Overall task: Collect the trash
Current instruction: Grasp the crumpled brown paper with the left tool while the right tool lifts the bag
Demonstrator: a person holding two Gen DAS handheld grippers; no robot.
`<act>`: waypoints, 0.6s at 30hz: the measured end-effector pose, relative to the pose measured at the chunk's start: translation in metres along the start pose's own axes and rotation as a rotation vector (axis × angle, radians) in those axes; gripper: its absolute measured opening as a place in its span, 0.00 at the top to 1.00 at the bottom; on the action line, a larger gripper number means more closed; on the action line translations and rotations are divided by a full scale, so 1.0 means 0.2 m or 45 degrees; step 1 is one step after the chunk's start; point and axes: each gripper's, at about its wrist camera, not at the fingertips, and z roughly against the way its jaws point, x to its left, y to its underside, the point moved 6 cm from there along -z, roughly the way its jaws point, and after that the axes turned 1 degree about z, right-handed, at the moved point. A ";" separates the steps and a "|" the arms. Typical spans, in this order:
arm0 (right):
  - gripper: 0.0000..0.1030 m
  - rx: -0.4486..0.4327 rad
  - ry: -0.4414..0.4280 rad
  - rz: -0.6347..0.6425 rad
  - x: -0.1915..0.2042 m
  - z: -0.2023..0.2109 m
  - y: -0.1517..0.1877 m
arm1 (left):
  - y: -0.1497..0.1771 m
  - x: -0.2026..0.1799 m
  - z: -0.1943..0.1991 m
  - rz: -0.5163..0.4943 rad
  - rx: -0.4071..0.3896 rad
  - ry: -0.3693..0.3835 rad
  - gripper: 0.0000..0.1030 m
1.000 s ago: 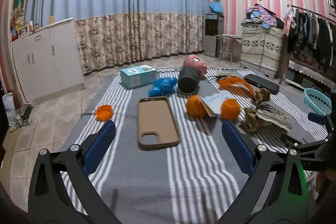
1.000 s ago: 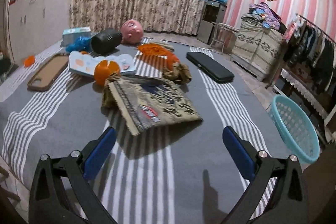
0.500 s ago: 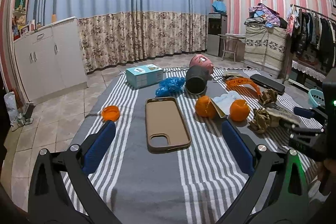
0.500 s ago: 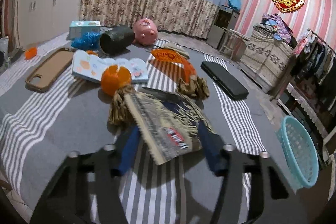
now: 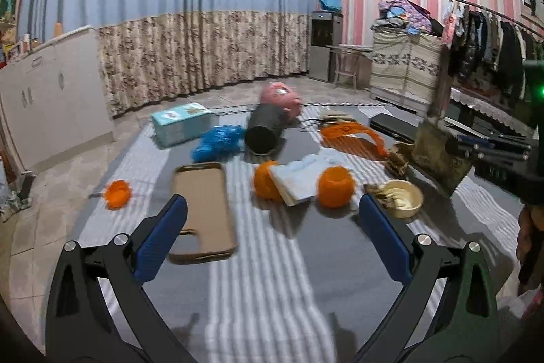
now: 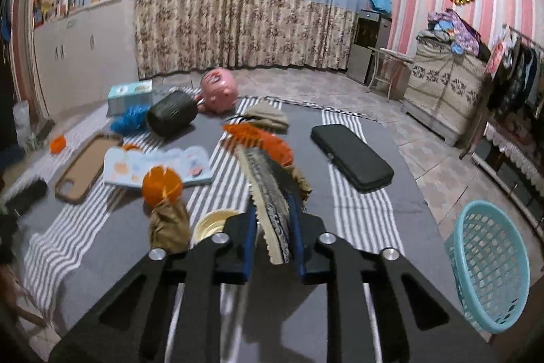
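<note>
The striped cloth [image 6: 357,216] is seen laid over the table, with the basket [image 6: 489,264] beside its right edge. The wrapper [image 6: 272,193], flat on the cloth a second ago, is now raised on edge and clear of it. The right gripper [image 6: 273,247], wide apart a second ago, has just been closing and is clamped on the wrapper. A small bowl [image 5: 403,198], previously covered, is exposed. The left gripper [image 5: 272,240] is held apart, empty, as before.
</note>
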 end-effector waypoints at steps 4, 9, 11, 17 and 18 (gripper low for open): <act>0.94 -0.028 -0.019 -0.055 -0.12 0.02 -0.03 | -0.01 -0.12 -0.06 -0.008 0.031 0.052 0.05; 0.94 -0.065 -0.052 -0.133 -0.26 0.08 -0.04 | 0.00 -0.25 -0.12 -0.022 0.074 0.109 0.07; 0.94 -0.075 -0.054 -0.144 -0.29 0.10 -0.03 | 0.00 -0.29 -0.15 -0.026 0.094 0.129 0.10; 0.94 -0.089 -0.026 -0.177 -0.41 0.12 0.00 | 0.03 -0.41 -0.28 -0.041 0.188 0.156 0.21; 0.94 -0.084 -0.021 -0.181 -0.43 0.12 0.01 | 0.03 -0.42 -0.29 -0.037 0.199 0.159 0.23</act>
